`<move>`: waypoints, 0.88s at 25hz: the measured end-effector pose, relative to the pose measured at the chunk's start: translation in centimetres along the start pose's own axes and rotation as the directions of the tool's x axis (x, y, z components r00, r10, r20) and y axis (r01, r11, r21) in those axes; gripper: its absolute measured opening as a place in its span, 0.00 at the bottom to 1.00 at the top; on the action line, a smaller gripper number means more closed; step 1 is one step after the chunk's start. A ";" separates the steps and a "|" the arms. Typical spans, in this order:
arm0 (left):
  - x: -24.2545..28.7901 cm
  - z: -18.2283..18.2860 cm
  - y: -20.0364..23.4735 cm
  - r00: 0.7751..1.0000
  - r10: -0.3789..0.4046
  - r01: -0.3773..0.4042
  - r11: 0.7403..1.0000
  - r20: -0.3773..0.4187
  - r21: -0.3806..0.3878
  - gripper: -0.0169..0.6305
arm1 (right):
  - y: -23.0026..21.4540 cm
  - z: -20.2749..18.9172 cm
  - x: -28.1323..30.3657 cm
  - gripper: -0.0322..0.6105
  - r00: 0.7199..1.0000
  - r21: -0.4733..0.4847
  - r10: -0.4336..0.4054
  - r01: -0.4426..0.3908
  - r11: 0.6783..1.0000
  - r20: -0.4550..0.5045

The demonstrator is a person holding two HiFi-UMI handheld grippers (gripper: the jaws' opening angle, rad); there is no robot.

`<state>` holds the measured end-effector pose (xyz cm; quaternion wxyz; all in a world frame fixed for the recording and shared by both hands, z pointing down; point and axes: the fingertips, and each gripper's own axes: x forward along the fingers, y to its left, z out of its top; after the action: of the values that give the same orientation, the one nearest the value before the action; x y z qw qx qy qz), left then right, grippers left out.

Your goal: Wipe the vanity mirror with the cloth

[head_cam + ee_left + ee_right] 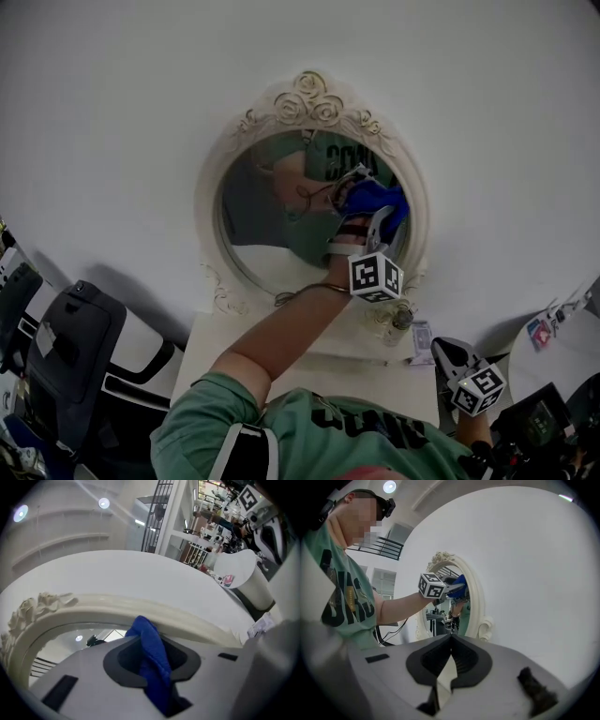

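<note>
An oval vanity mirror (pixel 272 220) in an ornate cream frame (pixel 309 101) stands against the white wall. My left gripper (pixel 370 225) is raised to the right side of the glass, shut on a blue cloth (pixel 378 199) that presses on the mirror. In the left gripper view the blue cloth (pixel 152 660) sticks out between the jaws, right under the cream frame (pixel 93 604). My right gripper (pixel 450 361) hangs low at the right, away from the mirror, jaws shut with nothing in them. From the right gripper view the mirror (pixel 454 606) and the cloth (pixel 458 585) show at a distance.
The mirror stands on a white vanity top (pixel 281 352) with a small glass bottle (pixel 400 321) and a card (pixel 422 339) near its base. A black chair (pixel 70 347) stands at the lower left. A round white table (pixel 562 352) with small items is at the right.
</note>
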<state>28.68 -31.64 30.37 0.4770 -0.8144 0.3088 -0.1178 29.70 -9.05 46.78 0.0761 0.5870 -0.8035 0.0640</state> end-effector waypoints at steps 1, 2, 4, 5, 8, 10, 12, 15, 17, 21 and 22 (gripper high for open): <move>0.4 0.6 -0.6 1.000 -0.006 0.006 1.000 0.002 0.014 0.17 | -0.2 0.0 -0.5 0.07 1.000 0.007 -0.012 0.012 1.000 0.005; 0.7 1.0 -0.9 1.000 -0.008 0.008 1.000 0.001 0.021 0.17 | -0.5 -0.1 -0.9 0.07 1.000 0.015 -0.021 0.021 1.000 0.007; 0.8 1.1 -1.0 1.000 -0.019 0.018 1.000 0.008 0.019 0.17 | -0.7 -0.3 -1.3 0.07 1.000 0.027 -0.030 0.030 0.999 0.006; 0.8 1.0 -1.0 0.999 -0.032 0.032 0.999 0.016 0.011 0.17 | -0.7 -0.3 -1.2 0.07 1.000 0.028 -0.030 0.030 0.999 0.003; -0.3 0.2 0.0 0.998 -0.058 0.059 0.998 0.035 -0.023 0.17 | 0.0 0.3 0.1 0.07 1.000 0.015 -0.011 0.011 1.000 0.002; -2.3 -1.1 1.8 0.999 -0.022 0.024 0.999 0.036 -0.044 0.17 | 0.8 1.1 0.9 0.07 1.000 -0.001 0.010 -0.010 1.000 0.011; -5.0 -3.7 4.5 0.999 0.041 -0.040 0.996 0.010 -0.083 0.17 | 1.3 1.4 1.5 0.07 0.999 -0.018 0.035 -0.035 0.999 0.012; -10.2 -10.8 9.8 0.982 0.160 -0.175 0.970 -0.097 -0.168 0.17 | 2.2 1.8 2.7 0.07 0.998 -0.035 0.064 -0.064 0.997 0.002; -13.9 -16.2 13.0 0.953 0.226 -0.267 0.941 -0.201 -0.208 0.17 | 2.9 2.0 3.7 0.07 0.997 -0.038 0.082 -0.082 0.996 -0.004; -19.1 -23.5 16.0 0.891 0.286 -0.379 0.896 -0.352 -0.232 0.17 | 4.7 2.5 5.2 0.07 0.992 -0.053 0.127 -0.128 0.990 -0.017; -19.6 -24.4 16.2 0.883 0.288 -0.389 0.891 -0.369 -0.233 0.17 | 5.1 2.7 5.5 0.07 0.990 -0.060 0.137 -0.138 0.989 -0.021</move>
<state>-4.79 -42.49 31.23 0.3034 -0.7791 0.5363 -0.1159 23.07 -13.11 45.15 0.0962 0.5272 -0.8428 0.0491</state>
